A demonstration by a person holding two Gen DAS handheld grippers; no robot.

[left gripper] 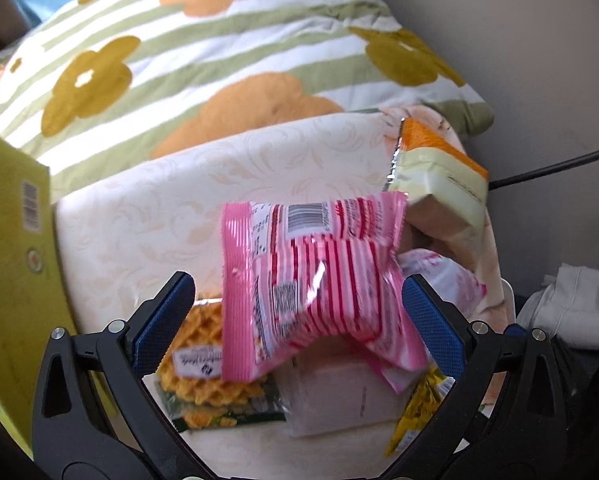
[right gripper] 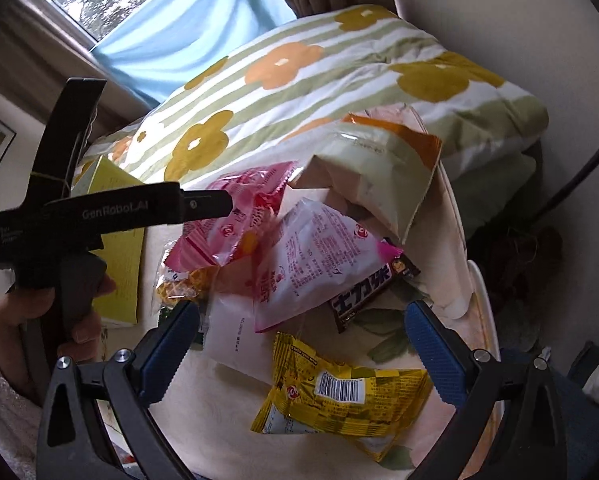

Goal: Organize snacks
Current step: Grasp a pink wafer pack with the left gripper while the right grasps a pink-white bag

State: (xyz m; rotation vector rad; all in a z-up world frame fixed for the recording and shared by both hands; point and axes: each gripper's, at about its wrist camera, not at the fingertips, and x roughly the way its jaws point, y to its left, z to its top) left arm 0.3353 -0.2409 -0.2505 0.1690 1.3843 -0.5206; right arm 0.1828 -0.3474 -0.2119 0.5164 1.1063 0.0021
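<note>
Several snacks are heaped mid-frame on the table (right gripper: 227, 408). A pink packet (left gripper: 315, 284) sits between the left gripper (left gripper: 299, 316) fingers, spread apart, seemingly for sorting; right gripper (right gripper: 301, 344) fingers gape over the yellow packet (right gripper: 339, 396).

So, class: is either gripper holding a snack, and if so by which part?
Neither. Both are open: the pink striped packet lies ungripped between the jaws of the left gripper, and the right gripper hovers empty over the yellow packet.
</note>
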